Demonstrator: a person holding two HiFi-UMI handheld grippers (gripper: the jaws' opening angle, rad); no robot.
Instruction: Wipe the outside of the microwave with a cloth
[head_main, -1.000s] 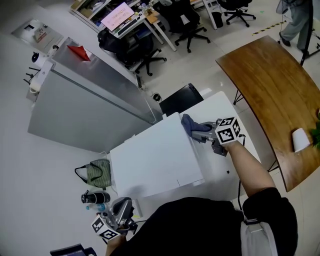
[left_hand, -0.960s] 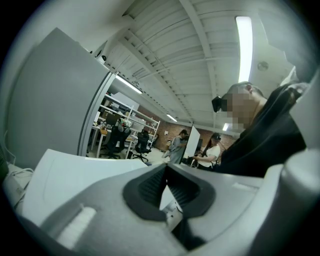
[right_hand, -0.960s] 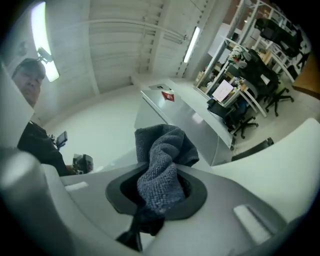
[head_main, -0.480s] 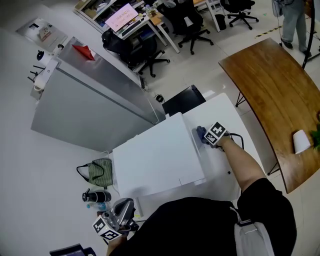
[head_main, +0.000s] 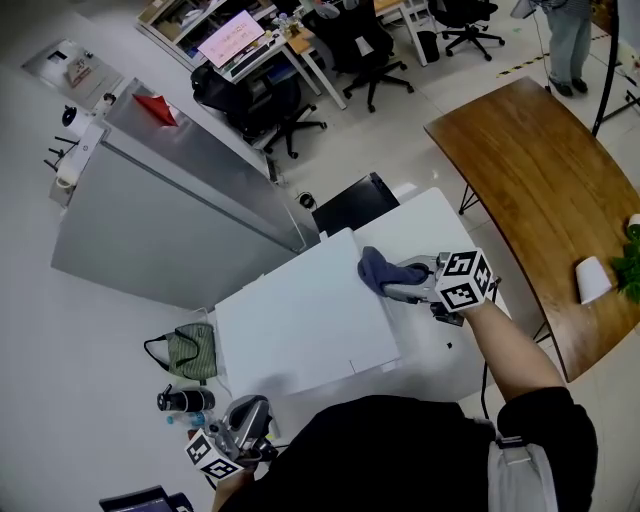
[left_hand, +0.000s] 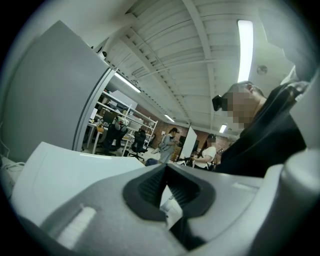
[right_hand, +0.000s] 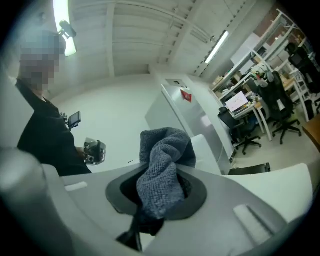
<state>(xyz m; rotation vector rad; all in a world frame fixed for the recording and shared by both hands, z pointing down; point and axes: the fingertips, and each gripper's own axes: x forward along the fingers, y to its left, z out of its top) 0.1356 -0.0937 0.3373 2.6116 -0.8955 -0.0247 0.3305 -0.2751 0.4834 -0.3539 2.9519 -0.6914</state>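
Grey-blue towelling is what fills my right gripper view: the cloth (right_hand: 165, 170) is clamped between the dark pads, with its bulk standing up in a twisted bunch beyond the jaw tips and a short tail hanging on the near side of them. So the right gripper (right_hand: 157, 197) is closed firmly on the cloth, and nothing else sits between its jaws.

From the head view I see the same cloth (head_main: 378, 268) as a dark wad at the front of the right gripper (head_main: 395, 287). It is pressed against the upper right edge of the white microwave (head_main: 300, 320), toward the far corner of that edge. The gripper itself lies just beside the microwave's right side, above the white table (head_main: 440, 345), with the person's forearm reaching in from below.

The left gripper (head_main: 245, 420) is well apart from all this, held low off the microwave's near left corner. In its own view the left gripper (left_hand: 166, 185) has its ribbed pads brought together at the tips, with only a thin wedge of gap behind them and nothing held.

Left of the microwave I can make out a green bag (head_main: 190, 350) and a dark bottle (head_main: 180, 400) near it. A curved wooden table (head_main: 540, 180) stands off to the right.
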